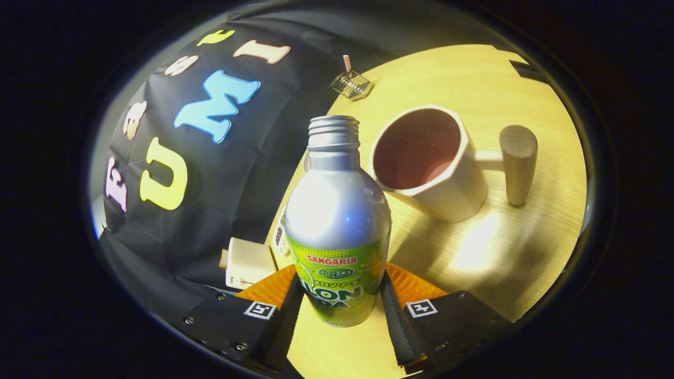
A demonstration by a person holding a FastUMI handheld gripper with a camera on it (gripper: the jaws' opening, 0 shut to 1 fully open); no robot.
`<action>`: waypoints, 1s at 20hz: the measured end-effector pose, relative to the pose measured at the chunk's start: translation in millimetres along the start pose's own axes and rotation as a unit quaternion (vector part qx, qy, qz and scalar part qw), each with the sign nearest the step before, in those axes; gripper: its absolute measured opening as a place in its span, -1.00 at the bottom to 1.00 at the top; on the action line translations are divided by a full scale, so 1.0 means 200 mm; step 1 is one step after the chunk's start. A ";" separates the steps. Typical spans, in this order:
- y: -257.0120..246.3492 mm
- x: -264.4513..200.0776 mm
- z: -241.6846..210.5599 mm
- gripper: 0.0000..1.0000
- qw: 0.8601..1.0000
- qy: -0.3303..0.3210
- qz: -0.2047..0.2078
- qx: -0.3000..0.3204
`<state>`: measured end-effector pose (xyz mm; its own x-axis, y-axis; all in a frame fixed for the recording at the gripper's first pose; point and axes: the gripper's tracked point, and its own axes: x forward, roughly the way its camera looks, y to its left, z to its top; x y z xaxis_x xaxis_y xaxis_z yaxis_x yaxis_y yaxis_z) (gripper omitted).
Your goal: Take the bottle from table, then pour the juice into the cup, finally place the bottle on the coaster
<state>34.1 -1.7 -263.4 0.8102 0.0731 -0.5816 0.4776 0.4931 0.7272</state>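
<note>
A silver metal bottle point(337, 210) with a green label and an uncapped threaded neck stands between my fingers. My gripper point(340, 297) is shut on the bottle's lower labelled part, one finger pressing on each side. Just beyond and to the right of the bottle's neck is a white faceted cup point(447, 184) with a dark red inside and a thick cylindrical handle point(517, 163); nothing in the cup can be made out. The whole scene looks tilted, with the light wooden table point(500, 247) sloping behind the bottle. A flat patterned piece point(281, 237) peeks out from behind the bottle's left side.
A small white box point(247, 261) lies at the table's edge left of the bottle, against the booth's black cloth wall. A little wire stand point(351, 84) with a pink stick sits at the far edge. Bare tabletop lies in front of the cup.
</note>
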 end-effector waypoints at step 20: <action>0.20 0.28 0.07 0.50 0.968 -0.087 -0.026 -0.233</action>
<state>103.3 9.7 -261.0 0.8539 -0.0893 -0.5127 0.3467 0.8323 0.4324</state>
